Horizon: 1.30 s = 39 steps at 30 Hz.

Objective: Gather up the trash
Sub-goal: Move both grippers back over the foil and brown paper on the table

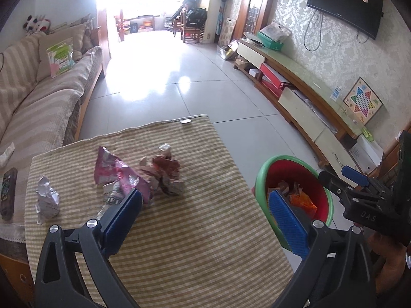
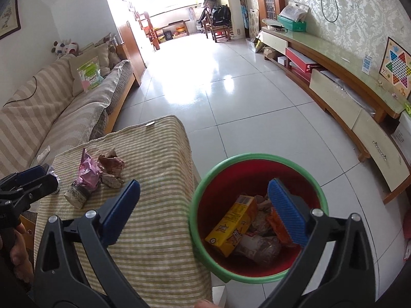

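Trash lies on the striped tablecloth (image 1: 205,243): a pink wrapper (image 1: 115,172), a crumpled brown-red wrapper (image 1: 164,172) and a silver foil piece (image 1: 47,197). My left gripper (image 1: 205,195) hangs open above the cloth, nothing between its blue pads. Right of the table stands a red bin with a green rim (image 2: 203,179), holding a yellow box (image 2: 231,225) and an orange wrapper (image 2: 278,223). My right gripper (image 2: 204,183) is open and empty over the bin's near edge. Each gripper shows in the other's view, the right gripper (image 1: 339,173) and the left gripper (image 2: 47,174).
A striped sofa (image 1: 38,107) runs along the left behind the table. A dark phone-like device (image 1: 7,192) lies left of the cloth. A long low TV cabinet (image 1: 308,84) lines the right wall. Tiled floor (image 1: 179,71) stretches ahead.
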Available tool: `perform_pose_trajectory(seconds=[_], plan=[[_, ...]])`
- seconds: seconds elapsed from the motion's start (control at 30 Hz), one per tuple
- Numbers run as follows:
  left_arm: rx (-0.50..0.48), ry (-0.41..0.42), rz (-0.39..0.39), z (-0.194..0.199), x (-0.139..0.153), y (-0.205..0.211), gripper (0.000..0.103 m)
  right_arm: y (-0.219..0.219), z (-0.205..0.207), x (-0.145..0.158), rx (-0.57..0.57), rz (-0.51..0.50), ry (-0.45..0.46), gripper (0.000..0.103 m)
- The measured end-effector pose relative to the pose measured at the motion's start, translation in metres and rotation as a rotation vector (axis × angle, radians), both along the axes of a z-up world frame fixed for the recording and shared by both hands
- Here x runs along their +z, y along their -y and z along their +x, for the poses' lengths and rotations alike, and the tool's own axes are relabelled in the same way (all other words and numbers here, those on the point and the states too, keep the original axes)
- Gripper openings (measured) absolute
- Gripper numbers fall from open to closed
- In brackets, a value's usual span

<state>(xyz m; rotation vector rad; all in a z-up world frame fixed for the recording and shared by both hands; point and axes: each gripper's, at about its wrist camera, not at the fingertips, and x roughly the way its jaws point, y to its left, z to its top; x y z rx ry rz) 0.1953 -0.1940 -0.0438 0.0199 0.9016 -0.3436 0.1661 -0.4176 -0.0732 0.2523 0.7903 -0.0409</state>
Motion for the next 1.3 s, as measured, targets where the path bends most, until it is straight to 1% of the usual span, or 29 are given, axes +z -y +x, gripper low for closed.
perform_pose_trajectory(seconds=[0.37, 0.67, 0.8, 0.93, 1.2, 1.3], plan=[[0.183, -0.004, -0.031, -0.010, -0.008, -0.118, 0.095, -0.091, 0.019, 0.006, 0.135, -0.034, -0.017, 0.098], [0.302, -0.016, -0.050, -0.013, -0.021, -0.198, 0.095, -0.156, 0.034, -0.002, 0.235, -0.055, -0.040, 0.098], [0.339, -0.024, -0.048, -0.006, -0.029, -0.223, 0.095, -0.170, 0.046, -0.012, 0.252, -0.052, -0.066, 0.098], [0.361, -0.039, -0.037, 0.010, -0.040, -0.240, 0.095, -0.177, 0.060, -0.019, 0.257, -0.067, -0.074, 0.098], [0.379, -0.079, 0.004, 0.052, -0.070, -0.250, 0.095, -0.175, 0.107, -0.039, 0.243, -0.071, -0.100, 0.098], [0.386, -0.088, -0.001, 0.064, -0.080, -0.252, 0.095, -0.174, 0.126, -0.050, 0.240, -0.057, -0.119, 0.098]])
